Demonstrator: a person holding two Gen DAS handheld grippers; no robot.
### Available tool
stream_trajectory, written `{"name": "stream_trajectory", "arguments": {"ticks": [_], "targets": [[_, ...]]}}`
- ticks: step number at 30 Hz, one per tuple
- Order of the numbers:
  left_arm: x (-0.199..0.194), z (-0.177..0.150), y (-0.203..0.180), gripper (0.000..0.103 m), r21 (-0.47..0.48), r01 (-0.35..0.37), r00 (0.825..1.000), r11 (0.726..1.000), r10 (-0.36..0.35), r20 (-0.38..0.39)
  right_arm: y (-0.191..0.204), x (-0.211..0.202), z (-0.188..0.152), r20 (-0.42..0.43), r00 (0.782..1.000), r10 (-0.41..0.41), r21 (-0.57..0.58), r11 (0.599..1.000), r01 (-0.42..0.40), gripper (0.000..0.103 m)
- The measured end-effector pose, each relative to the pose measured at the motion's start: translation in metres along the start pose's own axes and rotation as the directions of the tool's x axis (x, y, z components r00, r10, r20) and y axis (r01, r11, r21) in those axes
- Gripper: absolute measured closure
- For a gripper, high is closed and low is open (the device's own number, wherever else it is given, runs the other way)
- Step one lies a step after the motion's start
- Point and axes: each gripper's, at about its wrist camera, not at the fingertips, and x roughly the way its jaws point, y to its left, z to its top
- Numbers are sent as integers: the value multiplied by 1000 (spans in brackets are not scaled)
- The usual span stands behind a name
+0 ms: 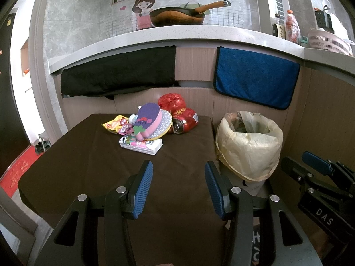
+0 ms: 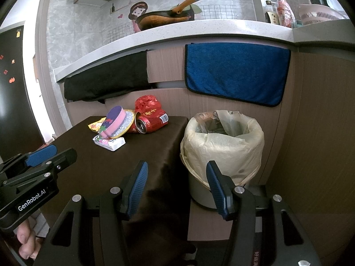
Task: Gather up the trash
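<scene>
Trash lies heaped at the far end of a table draped in dark brown cloth [image 1: 88, 166]: from the left, a yellow snack wrapper [image 1: 112, 124], a purple-and-pink foam piece on a glittery disc [image 1: 149, 123] resting on a white tissue pack [image 1: 142, 144], then a red can [image 1: 184, 123] on its side with a crumpled red bag [image 1: 172, 100] behind it. Just beside the table's right edge stands a bin lined with a pale plastic bag [image 1: 249, 143] (something already lies inside, too dim to identify). Behind, a black cloth [image 1: 117, 72] and a blue towel [image 1: 255, 77] hang under a speckled counter carrying a wok [image 1: 177, 15]; bottles and a pink colander sit further right.

The left gripper [image 1: 178, 190] hovers above the near cloth, jaws wide apart, holding nothing. The right gripper [image 2: 177, 188] is likewise spread wide and empty, poised between table edge and bin.
</scene>
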Motion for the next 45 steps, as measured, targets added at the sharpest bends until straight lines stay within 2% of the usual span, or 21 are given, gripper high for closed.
{"name": "stream_trajectory", "arguments": {"ticks": [45], "targets": [[0, -2, 3, 53, -3, 0, 1000, 1000, 0, 0, -6, 0, 3, 8, 1000, -8, 6, 1000, 8, 51]]}}
